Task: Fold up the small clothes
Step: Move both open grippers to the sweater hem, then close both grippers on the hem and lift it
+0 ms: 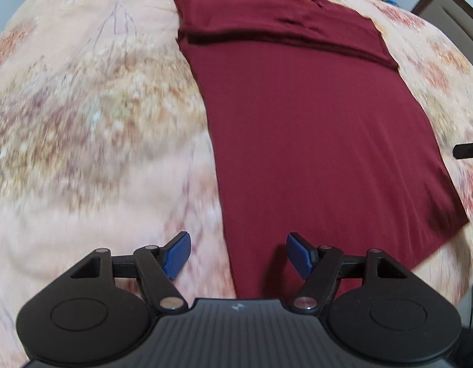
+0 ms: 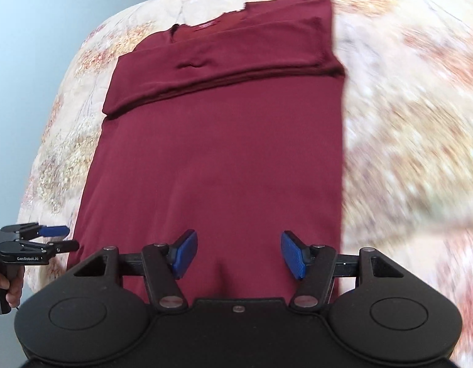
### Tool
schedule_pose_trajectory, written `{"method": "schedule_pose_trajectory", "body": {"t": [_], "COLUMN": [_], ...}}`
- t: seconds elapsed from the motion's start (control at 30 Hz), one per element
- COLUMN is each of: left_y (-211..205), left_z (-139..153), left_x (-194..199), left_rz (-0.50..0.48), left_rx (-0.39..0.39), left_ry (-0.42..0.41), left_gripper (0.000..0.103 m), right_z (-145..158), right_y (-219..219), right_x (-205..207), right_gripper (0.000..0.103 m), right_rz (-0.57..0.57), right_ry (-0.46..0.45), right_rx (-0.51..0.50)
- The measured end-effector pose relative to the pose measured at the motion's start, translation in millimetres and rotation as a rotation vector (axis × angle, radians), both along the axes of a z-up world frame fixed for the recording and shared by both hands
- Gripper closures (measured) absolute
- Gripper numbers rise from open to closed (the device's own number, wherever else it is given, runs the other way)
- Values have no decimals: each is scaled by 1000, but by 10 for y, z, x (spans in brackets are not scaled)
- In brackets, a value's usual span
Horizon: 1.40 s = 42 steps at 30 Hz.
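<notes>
A dark red T-shirt point(image 1: 322, 128) lies flat on a floral cloth, sleeves folded in across its far part, neck at the far end. It also shows in the right wrist view point(image 2: 224, 153). My left gripper point(image 1: 238, 256) is open and empty above the shirt's near left edge, left finger over the cloth, right finger over the shirt. My right gripper point(image 2: 238, 254) is open and empty above the shirt's near hem. The left gripper also shows at the left edge of the right wrist view point(image 2: 60, 239), by the shirt's left edge.
The beige and orange floral cloth point(image 1: 92, 128) covers the whole surface around the shirt and shows in the right wrist view point(image 2: 405, 153). A dark chair back point(image 1: 451, 9) stands at the far right. A pale wall point(image 2: 37, 46) lies beyond the left edge.
</notes>
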State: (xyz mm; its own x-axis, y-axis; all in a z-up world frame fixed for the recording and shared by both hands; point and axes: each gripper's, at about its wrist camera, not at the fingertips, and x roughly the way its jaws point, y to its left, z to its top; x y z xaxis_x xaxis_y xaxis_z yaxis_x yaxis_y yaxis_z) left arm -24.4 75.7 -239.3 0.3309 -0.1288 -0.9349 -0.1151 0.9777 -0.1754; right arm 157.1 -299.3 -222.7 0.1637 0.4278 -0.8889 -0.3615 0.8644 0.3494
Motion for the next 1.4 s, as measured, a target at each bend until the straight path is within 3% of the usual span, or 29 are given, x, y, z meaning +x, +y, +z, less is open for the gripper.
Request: {"method": "schedule_pose_trajectory", "body": {"t": [0.17,0.27,0.37,0.63,0.83,1.0,1.23,1.4], "left_y": [-108,-132,-118,2,-97,-75,-164,-146], "left_z": [9,-58,-53,-117,-102,-172,-145,-196], "left_x": [-184,-231,-242,-181,-152,-155,-125,-138], "left_rz": [-61,-29,6,80,-6,18,-38,-3], "left_rx": [-50,-80,-93,-159,-125,-166,-118,-156], "left_ry": [23,41,35,74,90,113,114,129], "left_gripper": [29,31,32,32,33,34,36,36], "right_z": [46,-20,-23,-282,-342,-430,-387,-524], "right_y": [-405,-646,-763,-902,-924,-959,-919,-956], "right_x": [-307,-436,-531,-510,-477,-415,-333,-295], "right_gripper": [40,41,44,44,48,48,48,46], "right_rz": [-57,-130,-135,-165,-171,-190,-124,-153], "right_ry": [17,76,57,149,160,213,183,260], "right_rx": [-27,5,-6,28,34,52,26,57]}}
